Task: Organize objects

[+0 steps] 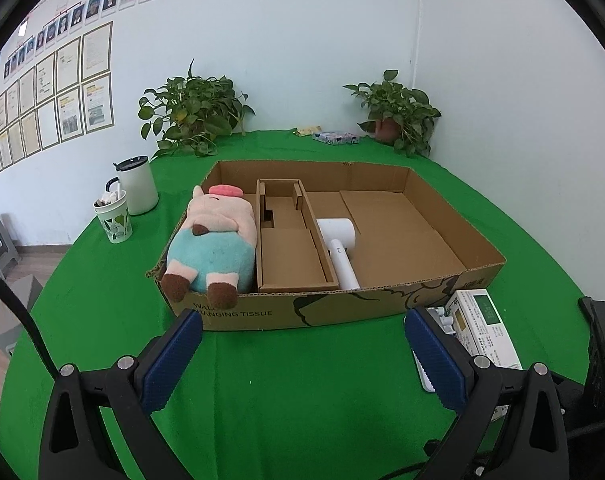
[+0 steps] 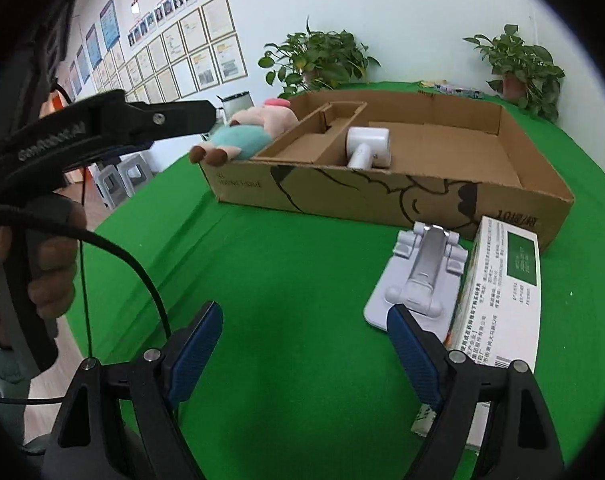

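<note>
An open cardboard box (image 1: 382, 302) stands on the green cloth. Inside, a plush pig (image 1: 214, 240) fills the left compartment, with its feet hanging over the front wall. A white hair dryer (image 1: 340, 248) lies beside the cardboard insert (image 1: 290, 256). My left gripper (image 1: 302, 320) hangs open and empty just before the box's front wall. A white phone stand (image 2: 418, 276) and a white-and-green medicine box (image 2: 502, 300) lie in front of the box's right corner. My right gripper (image 2: 305, 310) is open over bare cloth, and its right finger (image 2: 414, 356) overlaps the stand's near edge.
Two potted plants (image 1: 194, 112) (image 1: 398, 112) stand at the back wall, with a tissue pack (image 1: 336, 137) between them. A lidded white mug (image 1: 136, 186) and a patterned cup (image 1: 114, 220) sit left of the box. The table's round edge drops off at left, where grey stools (image 2: 118, 180) stand.
</note>
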